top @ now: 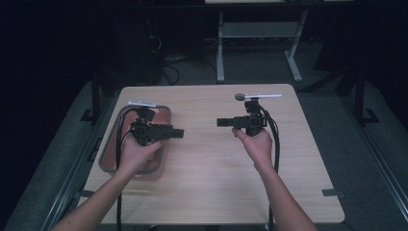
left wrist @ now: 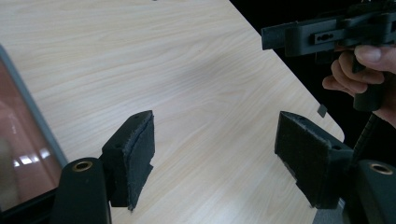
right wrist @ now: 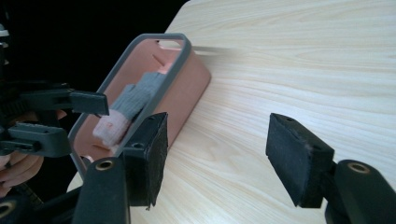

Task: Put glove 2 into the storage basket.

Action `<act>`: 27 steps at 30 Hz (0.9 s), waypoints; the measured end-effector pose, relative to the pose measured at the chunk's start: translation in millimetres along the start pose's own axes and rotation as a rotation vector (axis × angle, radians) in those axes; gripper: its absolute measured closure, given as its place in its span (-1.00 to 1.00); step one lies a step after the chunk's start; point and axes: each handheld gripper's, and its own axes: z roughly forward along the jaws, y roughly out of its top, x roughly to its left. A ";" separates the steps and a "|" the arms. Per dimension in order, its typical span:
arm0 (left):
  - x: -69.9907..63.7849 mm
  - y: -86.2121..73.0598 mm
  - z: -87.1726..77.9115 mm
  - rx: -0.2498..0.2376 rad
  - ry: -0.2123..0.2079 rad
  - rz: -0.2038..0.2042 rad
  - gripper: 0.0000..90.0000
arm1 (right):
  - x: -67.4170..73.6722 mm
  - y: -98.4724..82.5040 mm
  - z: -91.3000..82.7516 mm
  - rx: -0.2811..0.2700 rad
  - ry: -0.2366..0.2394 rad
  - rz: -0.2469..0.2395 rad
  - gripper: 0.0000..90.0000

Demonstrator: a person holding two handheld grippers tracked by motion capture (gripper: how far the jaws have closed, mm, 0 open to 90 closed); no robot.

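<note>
A salmon tray (top: 104, 165) with a grey rim lies at the table's left side. Inside it, the right gripper view shows a rolled grey, white and pink sock (right wrist: 135, 100) lying against the tray (right wrist: 180, 60) wall. My left gripper (top: 180, 133) hovers over the tray's right edge and points right, its jaws open with nothing between them (left wrist: 215, 140). My right gripper (top: 219, 122) is held above the table's right half and points left toward the tray, open and empty (right wrist: 217, 140). The two grippers face each other across bare wood.
The light wooden table (top: 207, 168) has rounded corners and small tape marks near its front corners. Black cables trail from both grippers toward the front edge. A white table frame (top: 220, 48) stands on the dark floor beyond the far edge.
</note>
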 end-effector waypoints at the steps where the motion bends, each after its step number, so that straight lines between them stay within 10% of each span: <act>1: -1.1 0.1 1.6 0.000 -0.001 0.002 -0.37 | -1.8 -0.4 -1.9 -0.001 -0.004 0.002 -0.15; 27: -28.9 -1.3 38.3 0.029 -0.055 0.035 -0.41 | -43.4 -21.1 -46.1 -0.039 -0.057 0.069 -0.21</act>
